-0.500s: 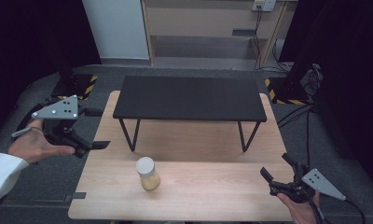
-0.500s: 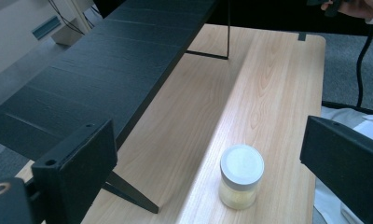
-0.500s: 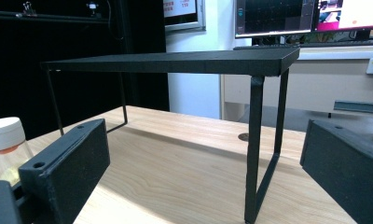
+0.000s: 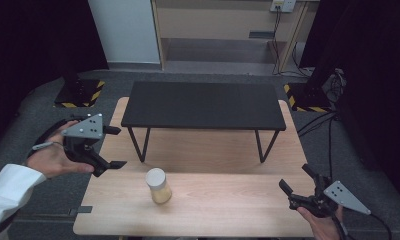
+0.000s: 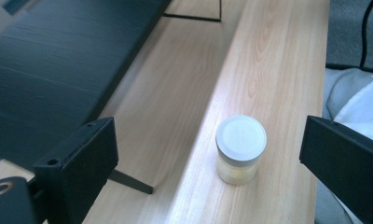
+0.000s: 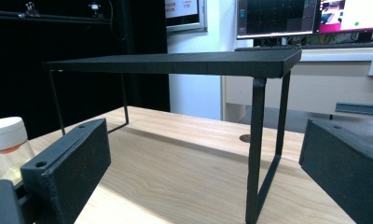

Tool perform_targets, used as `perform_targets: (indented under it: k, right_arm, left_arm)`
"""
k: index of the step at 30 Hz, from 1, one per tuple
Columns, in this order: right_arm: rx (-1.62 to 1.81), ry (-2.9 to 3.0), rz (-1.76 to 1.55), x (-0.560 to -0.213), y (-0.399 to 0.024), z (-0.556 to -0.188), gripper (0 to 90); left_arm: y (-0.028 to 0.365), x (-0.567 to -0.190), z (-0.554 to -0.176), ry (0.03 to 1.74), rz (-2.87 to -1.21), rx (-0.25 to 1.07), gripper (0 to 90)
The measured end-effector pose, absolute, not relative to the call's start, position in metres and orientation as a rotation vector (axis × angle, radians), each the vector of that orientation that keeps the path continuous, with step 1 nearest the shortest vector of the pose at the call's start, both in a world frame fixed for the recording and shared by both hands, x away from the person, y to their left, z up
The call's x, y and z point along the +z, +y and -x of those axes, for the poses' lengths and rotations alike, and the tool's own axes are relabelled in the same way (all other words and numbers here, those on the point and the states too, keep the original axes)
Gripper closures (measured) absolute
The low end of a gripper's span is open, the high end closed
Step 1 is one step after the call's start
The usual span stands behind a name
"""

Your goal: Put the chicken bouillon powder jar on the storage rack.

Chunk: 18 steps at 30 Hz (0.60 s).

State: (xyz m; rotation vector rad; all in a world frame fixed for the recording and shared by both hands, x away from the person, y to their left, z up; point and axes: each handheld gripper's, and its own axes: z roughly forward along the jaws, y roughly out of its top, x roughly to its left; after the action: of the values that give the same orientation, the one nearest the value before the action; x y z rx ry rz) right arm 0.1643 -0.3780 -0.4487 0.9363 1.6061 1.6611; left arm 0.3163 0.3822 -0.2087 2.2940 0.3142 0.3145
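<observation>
Small jar [image 4: 158, 185] with pale lid and yellowish contents is stood upright on the wooden desk [image 4: 228, 200], front-left area, in front of the black raised shelf [image 4: 203, 105]. Left gripper [image 4: 107, 147] is held off the desk's left edge, fingers spread wide apart, nothing gripped; jar is framed between them in the left gripper view [image 5: 240, 148], well apart from both. Right gripper [image 4: 295, 185] is held over the front-right corner, fingers apart and empty, pointed at the shelf's leg [image 6: 264, 149]; jar is seen at far left [image 6: 7, 147]
</observation>
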Motion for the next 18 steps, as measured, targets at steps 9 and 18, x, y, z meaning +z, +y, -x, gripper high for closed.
perform_targets:
  k: [9, 18]
  right_arm:
    - [1.662, 1.603, -0.922, -0.449, -0.378, -0.163, 2.7]
    - [1.659, 1.607, -0.917, -0.448, -0.378, -0.163, 2.7]
  left_arm:
    - [0.359, -0.252, -0.334, 0.293, -2.362, 0.232, 3.4]
    - [0.333, -0.288, -0.349, 0.25, -2.412, 0.164, 3.6]
